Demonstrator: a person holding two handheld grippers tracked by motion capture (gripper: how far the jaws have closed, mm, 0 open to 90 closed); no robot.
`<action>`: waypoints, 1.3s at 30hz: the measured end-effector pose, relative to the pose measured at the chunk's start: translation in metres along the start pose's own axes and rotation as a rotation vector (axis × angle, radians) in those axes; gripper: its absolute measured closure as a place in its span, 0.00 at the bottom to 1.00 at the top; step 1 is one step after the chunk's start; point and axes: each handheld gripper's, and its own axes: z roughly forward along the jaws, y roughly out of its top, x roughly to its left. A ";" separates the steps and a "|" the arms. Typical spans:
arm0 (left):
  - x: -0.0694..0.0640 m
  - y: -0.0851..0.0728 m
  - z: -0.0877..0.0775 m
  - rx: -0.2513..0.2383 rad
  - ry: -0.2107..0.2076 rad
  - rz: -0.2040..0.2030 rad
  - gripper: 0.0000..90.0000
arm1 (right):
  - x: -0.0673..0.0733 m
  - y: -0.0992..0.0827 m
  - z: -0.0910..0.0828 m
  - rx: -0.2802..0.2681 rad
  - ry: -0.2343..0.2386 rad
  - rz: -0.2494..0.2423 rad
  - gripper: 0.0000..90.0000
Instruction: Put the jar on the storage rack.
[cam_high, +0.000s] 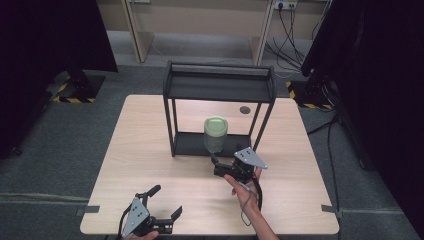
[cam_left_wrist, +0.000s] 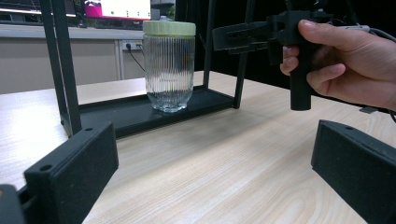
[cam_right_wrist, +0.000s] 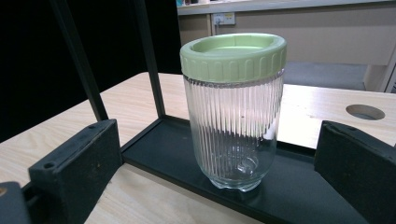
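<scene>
From above, the ribbed glass jar (cam_high: 216, 135) (green lid on) stands on the black rack's (cam_high: 220, 82) bottom shelf just ahead of the right gripper (cam_high: 216, 161), while the left gripper (cam_high: 167, 201) sits with jaws spread; the left gripper view places the jar (cam_left_wrist: 169, 65) far beyond its spread jaws, and the right gripper view frames the jar (cam_right_wrist: 234, 109) between spread jaws, untouched.

Left gripper (cam_high: 167, 204) sits low at the near-left, jaws spread wide apart, held w/ the person's left hand (cam_high: 145, 235) at the bottom edge. Right gripper (cam_high: 216, 162) is farther in, right of centre, jaws also wide open, pointing far-left. Right hand (cam_high: 245, 187) wraps its handle; forearm comes in from the near edge.
</scene>
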 end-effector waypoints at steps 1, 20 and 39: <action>0.000 0.000 0.000 0.000 0.000 0.000 0.00 | 0.000 0.000 -0.001 -0.001 0.001 0.003 0.01; 0.000 0.000 0.000 0.001 0.000 -0.001 0.00 | 0.003 -0.008 -0.012 -0.009 0.012 0.010 0.01; 0.000 0.001 0.000 -0.002 -0.002 0.000 0.00 | 0.003 -0.014 -0.018 -0.007 0.014 0.016 0.01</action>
